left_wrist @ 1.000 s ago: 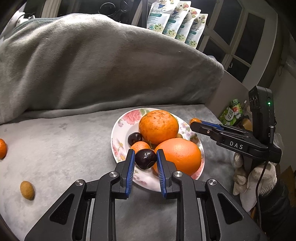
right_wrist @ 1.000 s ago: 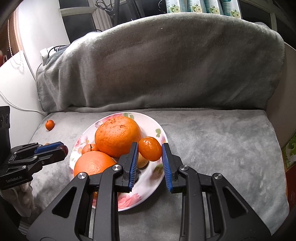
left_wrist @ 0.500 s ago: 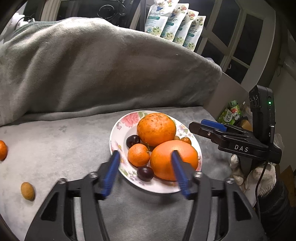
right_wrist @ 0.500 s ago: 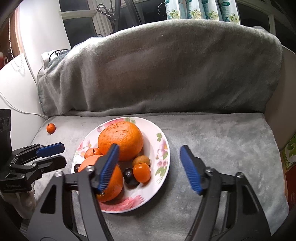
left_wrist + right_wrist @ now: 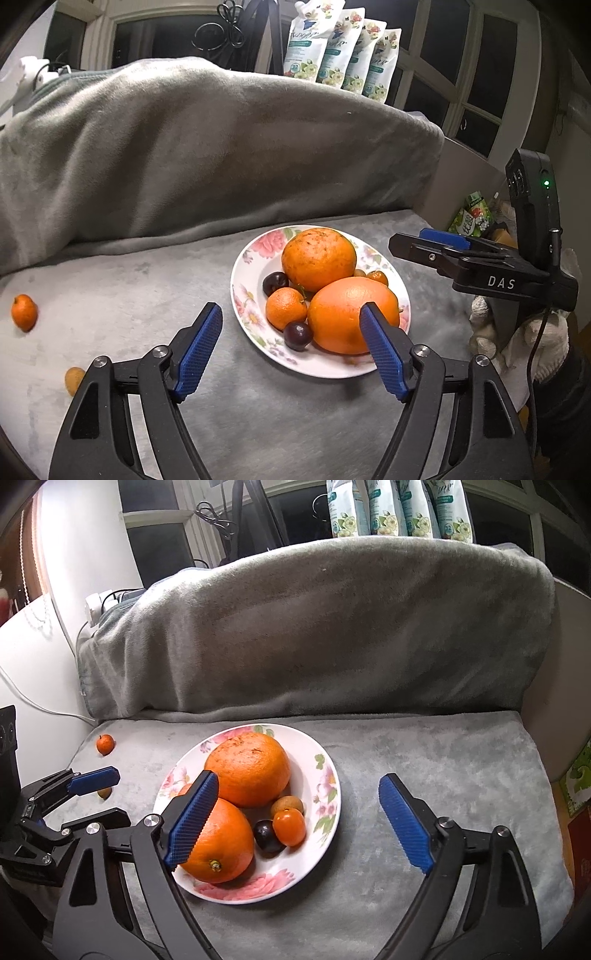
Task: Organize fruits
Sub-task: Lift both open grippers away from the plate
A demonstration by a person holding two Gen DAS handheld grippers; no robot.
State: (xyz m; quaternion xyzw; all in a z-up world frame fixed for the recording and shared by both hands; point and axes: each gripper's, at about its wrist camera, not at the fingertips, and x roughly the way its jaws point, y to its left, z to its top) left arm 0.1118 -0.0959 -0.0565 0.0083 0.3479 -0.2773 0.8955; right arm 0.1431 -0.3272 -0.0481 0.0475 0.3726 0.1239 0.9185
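A flowered white plate (image 5: 251, 254) (image 5: 325, 771) sits on the grey blanket and holds two large oranges (image 5: 317, 258) (image 5: 247, 770), a small mandarin (image 5: 286, 308), two dark plums (image 5: 297, 335) (image 5: 266, 835), a small orange fruit (image 5: 289, 826) and a brownish fruit (image 5: 287, 805). My left gripper (image 5: 291, 345) is open and empty, just in front of the plate. My right gripper (image 5: 299, 819) is open and empty, above the plate's near edge. A small orange fruit (image 5: 24, 312) (image 5: 105, 744) and a tan fruit (image 5: 74, 380) lie loose on the blanket to the left.
The blanket-covered backrest (image 5: 207, 155) rises behind the plate. Several pouches (image 5: 340, 48) stand on the window sill. A green carton (image 5: 471, 218) sits past the seat's right edge. A white power strip with cables (image 5: 98, 603) lies at the far left.
Both grippers opened, each releasing its fruit onto the plate: left the dark plum, right the small orange fruit. Both then pulled back from the plate.
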